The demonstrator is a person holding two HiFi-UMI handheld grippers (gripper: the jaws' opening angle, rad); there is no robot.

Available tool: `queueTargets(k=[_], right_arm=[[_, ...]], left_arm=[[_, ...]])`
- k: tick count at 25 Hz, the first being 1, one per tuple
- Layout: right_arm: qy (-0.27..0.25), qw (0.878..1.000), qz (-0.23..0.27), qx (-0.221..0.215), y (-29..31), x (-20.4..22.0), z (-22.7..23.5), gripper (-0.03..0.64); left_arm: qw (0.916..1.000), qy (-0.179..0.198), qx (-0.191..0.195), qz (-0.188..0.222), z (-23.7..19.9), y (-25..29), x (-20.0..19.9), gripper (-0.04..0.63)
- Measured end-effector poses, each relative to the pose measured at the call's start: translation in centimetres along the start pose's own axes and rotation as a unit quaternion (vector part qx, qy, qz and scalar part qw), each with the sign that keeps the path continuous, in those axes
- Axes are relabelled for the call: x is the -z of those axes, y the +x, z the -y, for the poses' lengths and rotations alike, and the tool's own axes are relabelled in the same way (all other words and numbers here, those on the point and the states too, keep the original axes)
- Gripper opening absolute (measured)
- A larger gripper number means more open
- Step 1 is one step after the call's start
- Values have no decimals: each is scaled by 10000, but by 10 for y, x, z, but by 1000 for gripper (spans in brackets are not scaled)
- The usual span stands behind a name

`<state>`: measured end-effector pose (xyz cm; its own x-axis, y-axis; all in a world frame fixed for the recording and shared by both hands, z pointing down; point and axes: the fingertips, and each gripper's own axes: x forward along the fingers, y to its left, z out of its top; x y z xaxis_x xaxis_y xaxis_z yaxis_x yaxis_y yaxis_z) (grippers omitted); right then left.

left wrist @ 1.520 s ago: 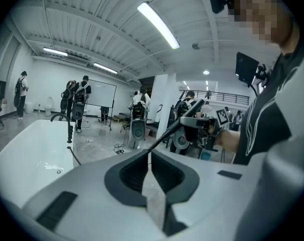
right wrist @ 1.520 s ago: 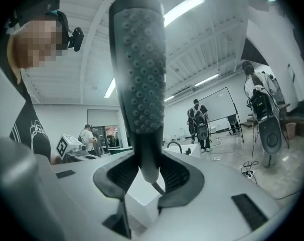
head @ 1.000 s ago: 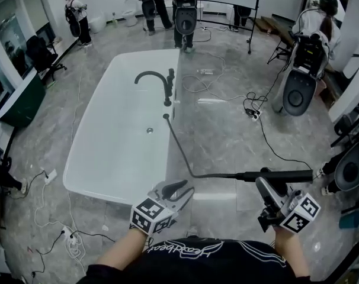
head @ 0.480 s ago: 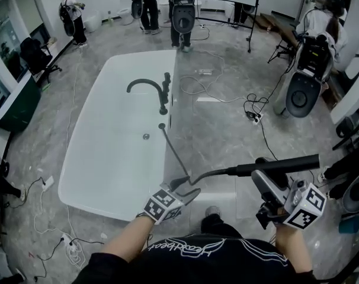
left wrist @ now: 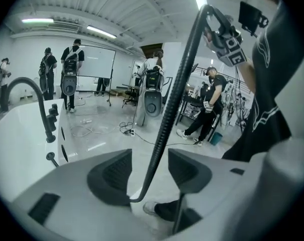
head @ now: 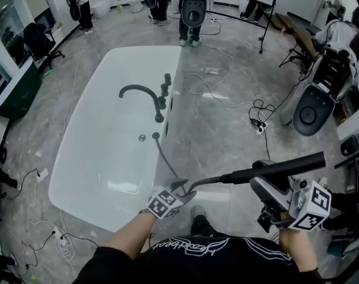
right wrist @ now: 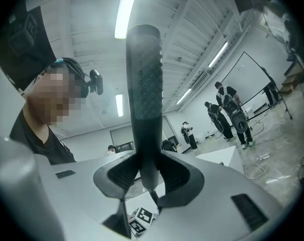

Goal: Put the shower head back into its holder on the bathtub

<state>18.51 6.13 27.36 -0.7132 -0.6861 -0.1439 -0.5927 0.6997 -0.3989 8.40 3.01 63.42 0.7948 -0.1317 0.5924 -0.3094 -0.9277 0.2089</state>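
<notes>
I find the right gripper [right wrist: 144, 172] with both jaws closed flat against the shower head [right wrist: 143, 84], whose dark handle stands upright through the middle of the frame, its dotted face toward the camera. A marker cube [right wrist: 140, 221] shows just below the jaws. A person [right wrist: 39, 134] in a black shirt fills the left side. At right I note a corner of the white bathtub [right wrist: 219, 157], several standing people [right wrist: 227, 109] beyond it, and loose cables [right wrist: 255, 169] on the floor.
</notes>
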Motion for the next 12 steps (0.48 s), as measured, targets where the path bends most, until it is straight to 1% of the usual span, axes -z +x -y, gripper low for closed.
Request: queueTargets(k=[2, 5, 7, 10, 12], right_arm=[[17, 9999, -56, -95, 4, -9, 19, 135], [112, 9995, -136, -253, 8, -21, 45, 135], [178, 9990, -154, -372, 9, -28, 59, 135], [165, 9985, -183, -491, 12, -37, 75, 135], [-26, 9986, -279, -442, 14, -41, 84, 135]], left_arm=[[9999, 21, -49, -116, -11, 19, -2, 219], [9997, -136, -210, -36, -26, 42, -13, 208], [9992, -248, -311, 101, -33, 55, -24, 141], [9981, -381, -404, 250, -41, 73, -37, 92], [9979, -412, -441, 248, -44, 81, -43, 74]])
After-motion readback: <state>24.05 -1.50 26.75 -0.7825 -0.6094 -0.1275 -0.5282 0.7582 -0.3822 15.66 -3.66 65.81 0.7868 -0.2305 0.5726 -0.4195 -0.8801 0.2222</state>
